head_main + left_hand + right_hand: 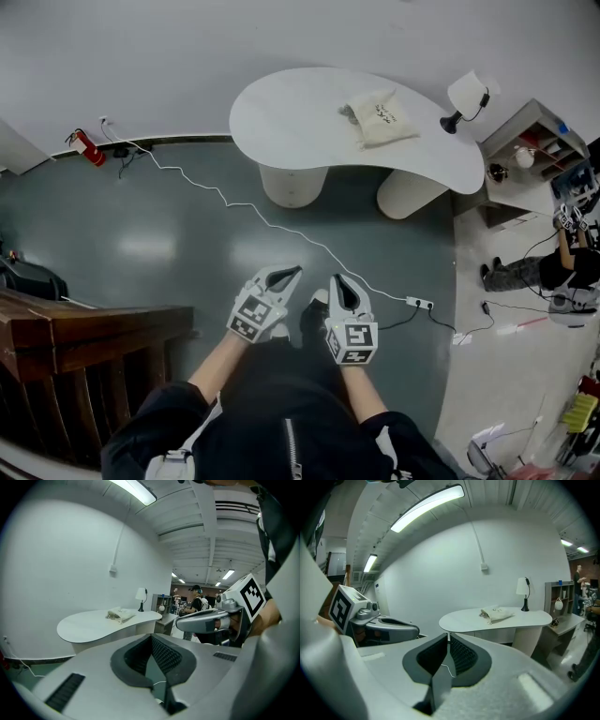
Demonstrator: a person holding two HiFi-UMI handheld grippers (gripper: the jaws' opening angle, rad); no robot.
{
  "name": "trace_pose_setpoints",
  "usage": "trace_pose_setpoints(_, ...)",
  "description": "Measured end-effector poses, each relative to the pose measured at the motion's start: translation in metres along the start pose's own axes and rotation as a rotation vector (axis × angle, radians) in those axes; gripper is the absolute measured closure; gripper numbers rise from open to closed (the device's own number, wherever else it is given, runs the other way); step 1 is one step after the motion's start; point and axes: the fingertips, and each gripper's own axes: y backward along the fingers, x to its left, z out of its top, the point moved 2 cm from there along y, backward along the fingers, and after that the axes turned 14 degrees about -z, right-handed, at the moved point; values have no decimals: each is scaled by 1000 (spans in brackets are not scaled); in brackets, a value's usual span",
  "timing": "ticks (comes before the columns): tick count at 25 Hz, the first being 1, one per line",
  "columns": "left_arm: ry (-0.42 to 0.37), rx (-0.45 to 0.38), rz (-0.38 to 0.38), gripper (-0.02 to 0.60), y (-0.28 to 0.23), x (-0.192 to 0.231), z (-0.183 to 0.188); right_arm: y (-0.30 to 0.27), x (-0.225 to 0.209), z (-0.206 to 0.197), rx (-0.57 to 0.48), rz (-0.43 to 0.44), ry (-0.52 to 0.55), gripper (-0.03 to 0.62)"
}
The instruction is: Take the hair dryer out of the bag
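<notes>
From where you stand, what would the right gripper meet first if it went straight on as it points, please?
Nothing near: the right gripper tilts slightly down, so probably the floor by the cable, short of the table; depth is unclear.

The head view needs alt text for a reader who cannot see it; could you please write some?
Seen from above, the left gripper and right gripper are held side by side over a grey floor, both with jaws shut and empty. Ahead stands a white curved table bearing a cream cloth bag and a small lamp.
</notes>
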Motion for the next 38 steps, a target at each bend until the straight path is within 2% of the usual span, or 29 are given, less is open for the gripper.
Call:
trace_pose_setpoints(10, 21, -14, 80, 571, -49, 51, 33, -64, -47, 41, -13, 53, 18, 586)
trace_pose_setpoints(17, 45, -14, 118, 571, -89, 75, 48, -100, -81, 53, -2, 90, 20, 586)
trace_pose_setpoints(29, 62, 21, 130, 571, -147, 94, 64, -140, -142, 71, -3, 115, 23, 586)
trace_pose_setpoints(38, 61, 27, 138, 571, -158, 113, 67, -155, -149, 71, 10, 107, -6, 586)
